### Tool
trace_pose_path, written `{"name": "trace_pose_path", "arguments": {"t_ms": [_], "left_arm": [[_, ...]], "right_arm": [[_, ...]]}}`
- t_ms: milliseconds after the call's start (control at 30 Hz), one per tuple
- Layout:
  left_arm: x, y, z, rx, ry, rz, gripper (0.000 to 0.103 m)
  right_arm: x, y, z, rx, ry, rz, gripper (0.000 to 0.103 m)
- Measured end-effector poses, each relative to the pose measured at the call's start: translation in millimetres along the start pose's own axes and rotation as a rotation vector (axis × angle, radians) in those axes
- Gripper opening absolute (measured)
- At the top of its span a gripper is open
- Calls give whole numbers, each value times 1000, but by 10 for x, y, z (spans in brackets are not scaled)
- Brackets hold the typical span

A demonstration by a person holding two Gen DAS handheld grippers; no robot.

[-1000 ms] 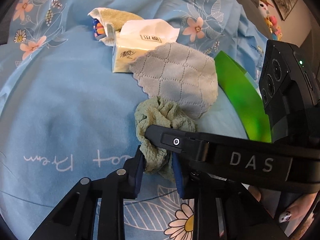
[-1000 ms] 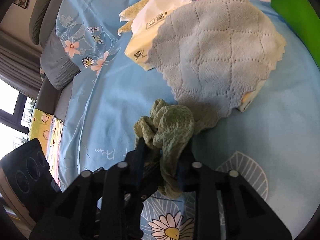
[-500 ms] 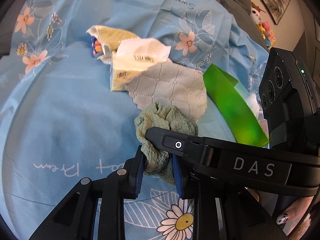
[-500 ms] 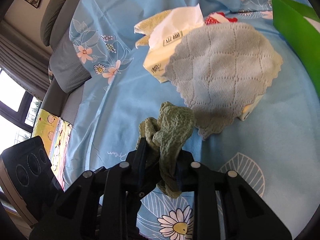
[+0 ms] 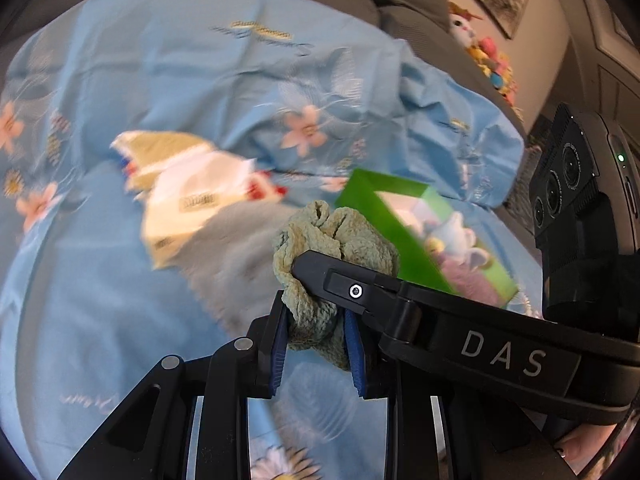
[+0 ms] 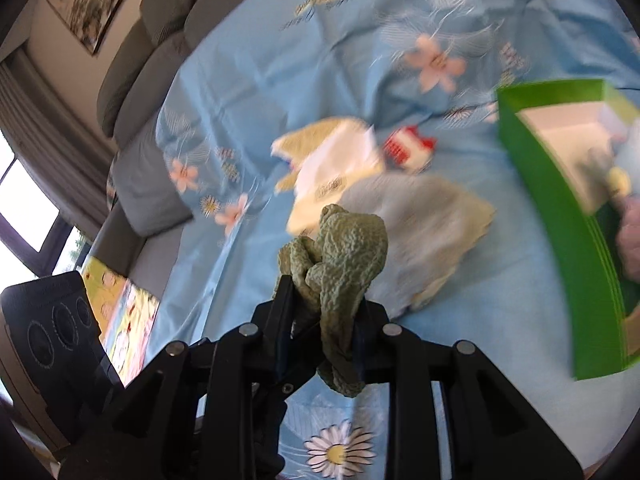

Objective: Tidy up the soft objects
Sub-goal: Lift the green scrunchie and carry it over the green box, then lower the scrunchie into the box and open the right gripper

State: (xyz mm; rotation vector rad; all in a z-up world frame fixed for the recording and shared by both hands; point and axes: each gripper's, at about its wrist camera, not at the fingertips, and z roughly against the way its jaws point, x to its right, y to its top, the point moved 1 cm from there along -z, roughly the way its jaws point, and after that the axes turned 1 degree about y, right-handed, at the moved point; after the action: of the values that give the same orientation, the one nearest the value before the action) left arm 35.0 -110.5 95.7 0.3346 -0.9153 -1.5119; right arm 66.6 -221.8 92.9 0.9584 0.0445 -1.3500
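Note:
A crumpled green cloth hangs above the blue flowered sheet, bunched into a wad. My left gripper is shut on its lower part, blue pads pressing from both sides. One black finger of my right gripper crosses in front from the right. In the right wrist view the same cloth is pinched between the fingers of my right gripper, which is shut on it, with a tail hanging below. The sheet beneath is motion-blurred.
A green box holding soft toys lies right of the cloth, also the green box. A grey quilted cloth, a tissue pack and a yellow-green towel lie on the sheet behind. Grey cushions border the far side.
Both grippers have risen together with the green cloth, lifting it off the sheet. The green box's inside and its soft toys have come into view.

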Motion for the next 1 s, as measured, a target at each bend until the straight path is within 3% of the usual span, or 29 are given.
{"name": "trace_pose_path", "arguments": {"t_ms": [267, 467, 1000], "left_arm": [[691, 311, -331, -8, -66, -133, 27], [1039, 416, -712, -60, -98, -174, 27], [1469, 460, -1521, -234, -110, -198, 27]], "right_arm": [[534, 318, 490, 124, -25, -97, 26], [999, 452, 702, 177, -71, -163, 27], [1875, 604, 678, 160, -116, -349, 27]]}}
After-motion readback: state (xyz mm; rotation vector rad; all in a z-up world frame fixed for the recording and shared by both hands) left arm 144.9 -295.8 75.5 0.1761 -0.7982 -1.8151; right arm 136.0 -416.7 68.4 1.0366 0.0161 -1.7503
